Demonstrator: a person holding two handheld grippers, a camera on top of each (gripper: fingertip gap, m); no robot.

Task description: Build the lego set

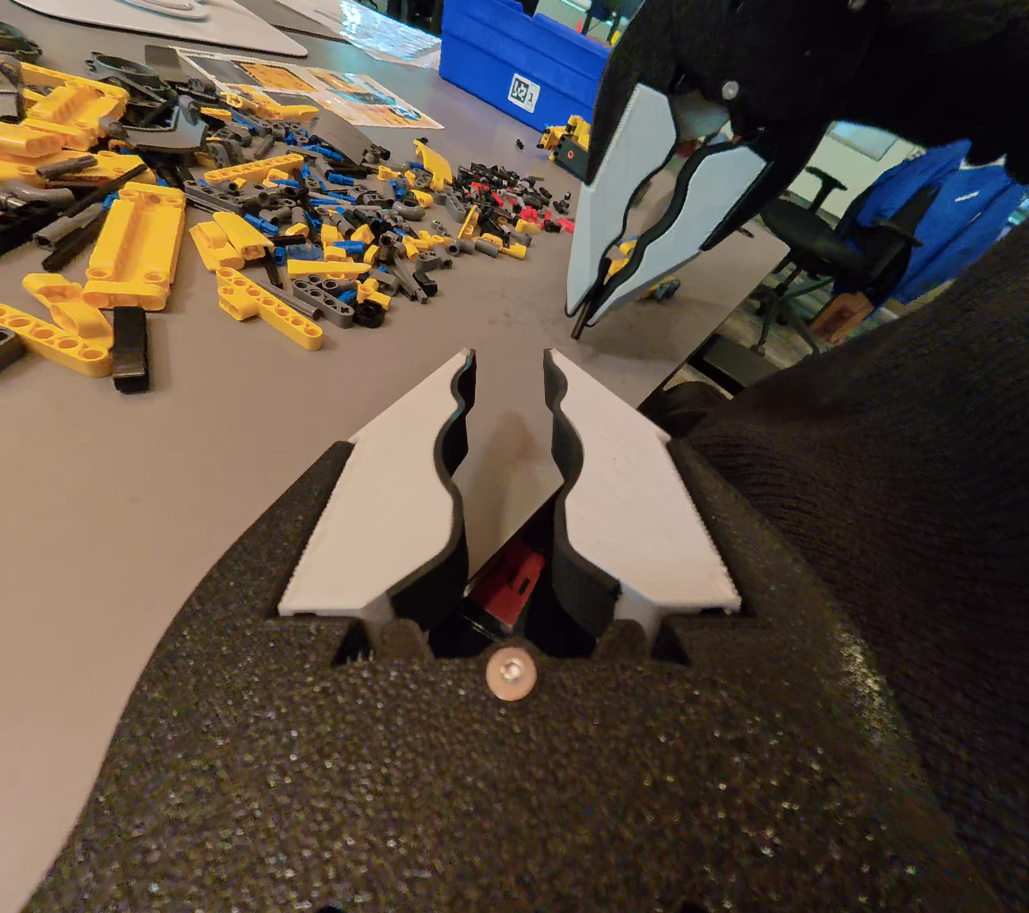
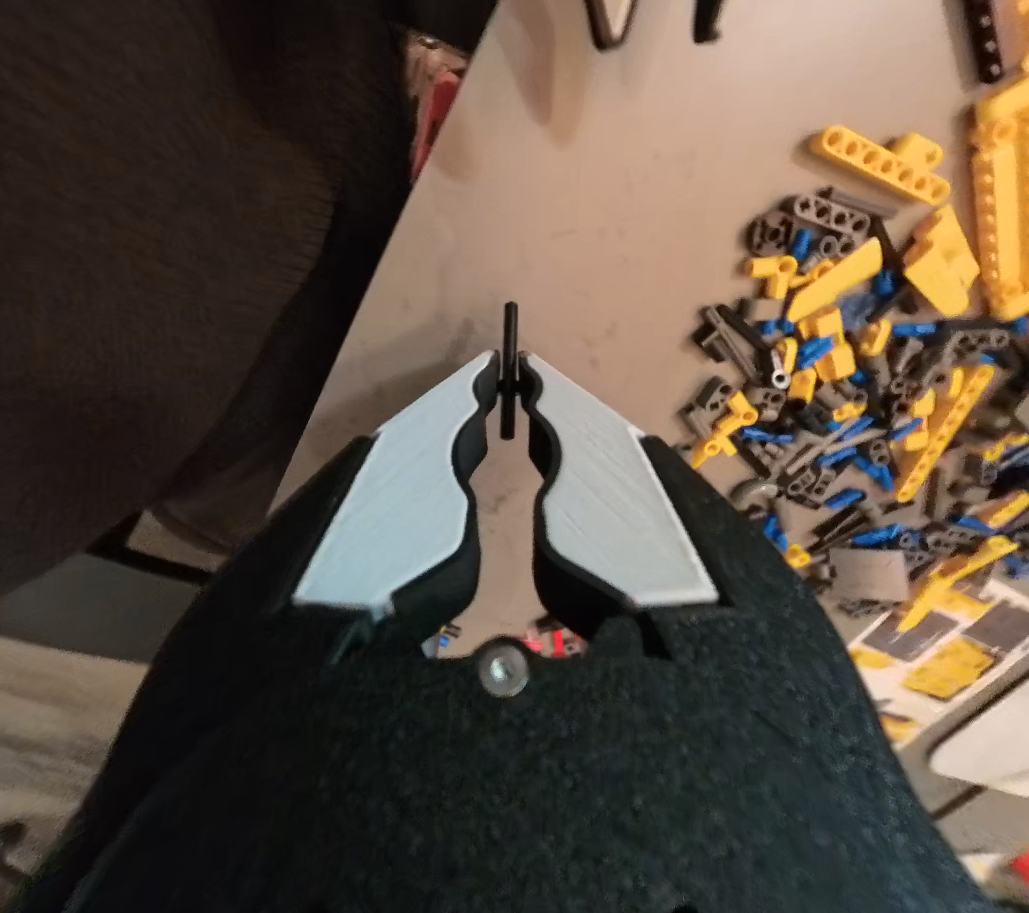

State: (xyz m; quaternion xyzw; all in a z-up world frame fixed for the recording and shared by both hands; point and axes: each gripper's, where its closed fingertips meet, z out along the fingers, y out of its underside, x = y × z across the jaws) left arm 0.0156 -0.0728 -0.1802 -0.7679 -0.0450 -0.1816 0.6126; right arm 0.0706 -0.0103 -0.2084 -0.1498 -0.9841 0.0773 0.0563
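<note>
Right gripper (image 2: 508,357): white-faced fingers brought together on a thin black plastic axle rod (image 2: 508,374), pinched at its middle right at the tips, with one end poking out past them and the other back into the gap. Seen from the left wrist camera, the rod hangs tip-down over the grey tabletop (image 1: 167,468), to the near-right of the loose pile of yellow, grey, black and blue plastic building pieces (image 1: 278,218) and clear of it. I cannot tell whether the lower end touches the surface. Left gripper (image 1: 509,357): fingers parted with bare table showing between them, holding nothing and low over the open patch just in front of the pile. The nearest pieces to it are the long yellow holed beams at the pile's near edge. The two tools are near each other but not touching. Beyond the pile lies a printed instruction sheet (image 1: 334,92). Behind and to the right of the pile stands a blue plastic bin (image 1: 501,45), with a small yellow and black part-built block (image 1: 568,142) against its foot. Something yellow and blue shows through the right fingers from behind, too hidden to name. A dark knitted sleeve (image 1: 891,496) fills the side away from the pile. The right wrist picture is soft with blur, so the fine detail of the pieces is lost.
</note>
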